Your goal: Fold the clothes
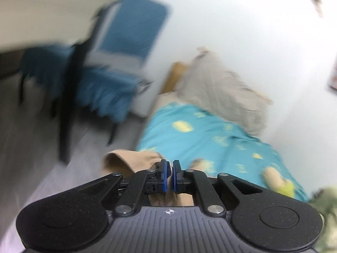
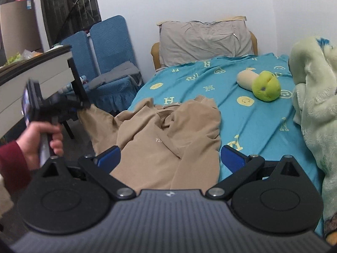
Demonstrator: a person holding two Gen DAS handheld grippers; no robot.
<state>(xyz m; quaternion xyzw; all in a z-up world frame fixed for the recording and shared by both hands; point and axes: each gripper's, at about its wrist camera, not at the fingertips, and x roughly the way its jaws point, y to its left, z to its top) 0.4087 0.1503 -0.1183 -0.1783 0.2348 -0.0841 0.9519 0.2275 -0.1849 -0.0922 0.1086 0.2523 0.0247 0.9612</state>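
A tan shirt point(image 2: 168, 139) lies crumpled on the left part of a bed with a turquoise patterned sheet point(image 2: 242, 118). My left gripper point(image 1: 170, 175) is shut on an edge of the tan shirt point(image 1: 130, 160). It also shows in the right wrist view point(image 2: 82, 107), holding the shirt's sleeve out past the bed's left edge. My right gripper point(image 2: 169, 158) is open and empty, just above the shirt's near part. The left wrist view is blurred.
A grey pillow point(image 2: 204, 42) lies at the bed's head. A green and cream plush toy point(image 2: 260, 84) lies on the sheet. A pale green fleece blanket point(image 2: 313, 97) is piled on the right. Blue chairs point(image 2: 105, 63) and a desk point(image 2: 35, 71) stand left of the bed.
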